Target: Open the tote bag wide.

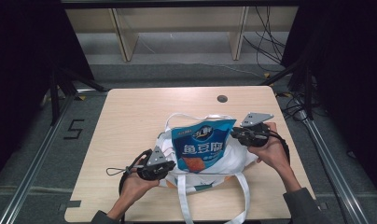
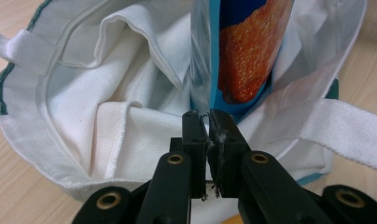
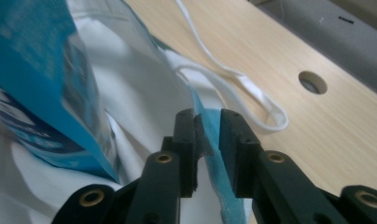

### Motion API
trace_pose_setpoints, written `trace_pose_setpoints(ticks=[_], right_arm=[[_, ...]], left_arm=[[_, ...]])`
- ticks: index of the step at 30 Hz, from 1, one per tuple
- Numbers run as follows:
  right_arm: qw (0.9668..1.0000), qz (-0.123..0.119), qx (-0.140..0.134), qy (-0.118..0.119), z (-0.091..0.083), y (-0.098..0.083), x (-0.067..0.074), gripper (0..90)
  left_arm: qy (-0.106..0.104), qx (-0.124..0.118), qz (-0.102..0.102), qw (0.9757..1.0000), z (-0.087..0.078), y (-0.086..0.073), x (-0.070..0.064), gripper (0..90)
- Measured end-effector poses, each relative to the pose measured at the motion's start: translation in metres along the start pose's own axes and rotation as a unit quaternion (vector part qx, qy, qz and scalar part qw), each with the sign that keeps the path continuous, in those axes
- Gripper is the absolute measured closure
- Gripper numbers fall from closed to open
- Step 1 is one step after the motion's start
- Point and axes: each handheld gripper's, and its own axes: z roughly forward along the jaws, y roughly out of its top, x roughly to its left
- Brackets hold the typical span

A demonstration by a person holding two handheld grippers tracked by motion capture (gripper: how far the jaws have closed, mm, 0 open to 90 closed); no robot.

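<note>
Wooden table [image 1: 130,121] bears a white tote bag [image 1: 233,158], mouth open. Blue snack packet [image 1: 203,144] stands partly inside it, upper portion protruding; seating remains. Left gripper [image 1: 170,164] clamped on the bag's rim. Right gripper [image 1: 234,134], jaws slightly apart, straddles the packet's edge.

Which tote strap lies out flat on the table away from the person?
The far strap, looped toward the table's hole; the near strap hangs over the person's edge.
</note>
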Motion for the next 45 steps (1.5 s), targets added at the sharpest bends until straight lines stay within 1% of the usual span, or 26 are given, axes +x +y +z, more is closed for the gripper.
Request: trace_pose_setpoints(ticks=[2, 4, 5, 8, 9, 10, 13, 16, 19, 21, 23, 24, 26, 28, 29, 31, 32, 33, 35, 36, 38, 40, 41, 42, 44, 45], right_arm=[[0.9999, 0.004, 0.010, -0.006, 0.006, -0.002, -0.002, 86.3], [0.9994, -0.005, 0.013, -0.030, 0.012, -0.003, -0.007, 89.0], [0.9989, 0.002, 0.022, -0.040, 0.014, -0.004, -0.009, 89.2], [0.9969, 0.027, 0.031, -0.067, 0.028, -0.012, -0.021, 89.4], [0.9969, 0.027, 0.031, -0.067, 0.028, -0.012, -0.021, 89.4], [0.9951, 0.037, 0.048, -0.078, 0.046, -0.021, -0.029, 89.3], [0.9930, 0.050, 0.073, -0.078, 0.067, -0.033, -0.036, 89.3], [0.9927, 0.034, 0.092, -0.070, 0.081, -0.040, -0.033, 89.3], [0.9924, 0.026, 0.094, -0.075, 0.092, -0.045, -0.030, 89.3], [0.9918, 0.019, 0.099, -0.078, 0.088, -0.041, -0.029, 88.5], [0.9925, 0.028, 0.085, -0.083, 0.080, -0.037, -0.030, 86.0], [0.9933, 0.030, 0.074, -0.084, 0.071, -0.033, -0.031, 84.6], [0.9944, 0.033, 0.051, -0.087, 0.055, -0.027, -0.030, 83.6], [0.9958, 0.025, 0.036, -0.080, 0.043, -0.023, -0.027, 83.4], [0.9965, 0.020, 0.031, -0.075, 0.034, -0.023, -0.022, 83.4], [0.9974, 0.006, 0.021, -0.068, 0.024, -0.022, -0.013, 83.6], [0.9979, 0.002, 0.015, -0.063, 0.017, -0.022, -0.007, 83.7], [0.9982, -0.004, 0.011, -0.058, 0.013, -0.021, -0.005, 83.7], [0.9991, 0.004, -0.005, -0.042, 0.003, -0.021, 0.001, 84.4], [0.9994, 0.001, -0.008, -0.035, 0.000, -0.021, 0.004, 84.4], [0.9994, -0.012, -0.007, -0.033, -0.006, -0.022, 0.014, 84.3], [0.9997, -0.019, -0.008, -0.012, -0.010, -0.024, 0.024, 85.0], [0.9998, -0.021, -0.003, -0.004, -0.010, -0.026, 0.028, 85.3], [0.9995, -0.029, 0.006, 0.008, -0.009, -0.029, 0.034, 85.9], [0.9991, -0.027, 0.026, 0.022, -0.005, -0.037, 0.043, 86.8], [0.9987, -0.023, 0.036, 0.026, -0.003, -0.040, 0.046, 86.9]], left_arm=[[-0.003, -0.001, 0.010, 0.9999, 0.000, -0.001, -0.001, 85.0], [-0.007, 0.001, 0.011, 0.9999, 0.000, -0.004, -0.003, 85.5], [-0.006, 0.008, 0.010, 0.9999, 0.001, -0.007, -0.005, 85.5], [-0.004, 0.036, 0.034, 0.9988, 0.005, -0.018, -0.012, 85.9], [-0.004, 0.036, 0.034, 0.9988, 0.005, -0.018, -0.012, 86.1], [0.002, 0.037, 0.035, 0.9987, 0.008, -0.024, -0.017, 86.6], [0.007, 0.046, 0.048, 0.9977, 0.010, -0.028, -0.022, 87.4], [0.013, 0.052, 0.057, 0.9969, 0.013, -0.029, -0.023, 88.0], [0.018, 0.051, 0.058, 0.9969, 0.009, -0.026, -0.023, 87.5], [0.018, 0.027, 0.041, 0.9986, 0.005, -0.023, -0.021, 83.7], [0.022, -0.009, 0.028, 0.9993, -0.006, -0.014, -0.016, 82.5], [0.032, -0.013, 0.040, 0.9986, -0.011, -0.010, -0.012, 82.2], [0.049, -0.030, 0.035, 0.9977, -0.019, -0.002, -0.004, 81.5], [0.077, -0.054, 0.014, 0.9955, -0.021, 0.003, 0.009, 81.0], [0.084, -0.059, 0.005, 0.9947, -0.020, 0.003, 0.014, 81.5], [0.094, -0.058, 0.004, 0.9939, -0.018, 0.003, 0.023, 81.7], [0.095, -0.049, 0.003, 0.9943, -0.017, 0.001, 0.026, 82.0], [0.092, -0.058, -0.013, 0.9940, -0.013, -0.001, 0.029, 82.2], [0.088, -0.055, -0.013, 0.9946, -0.011, -0.004, 0.030, 82.6], [0.086, -0.048, -0.002, 0.9952, -0.012, -0.004, 0.030, 82.5], [0.082, -0.058, -0.017, 0.9948, -0.012, -0.002, 0.025, 82.4], [0.079, -0.055, -0.006, 0.9953, -0.017, -0.001, 0.021, 82.2], [0.069, -0.061, -0.012, 0.9957, -0.018, -0.001, 0.017, 82.2], [0.063, -0.051, 0.000, 0.9967, -0.021, -0.001, 0.015, 82.0], [0.043, -0.059, -0.031, 0.9968, -0.020, -0.004, 0.008, 81.7], [0.026, -0.051, -0.040, 0.9975, -0.021, -0.008, 0.008, 81.7]])
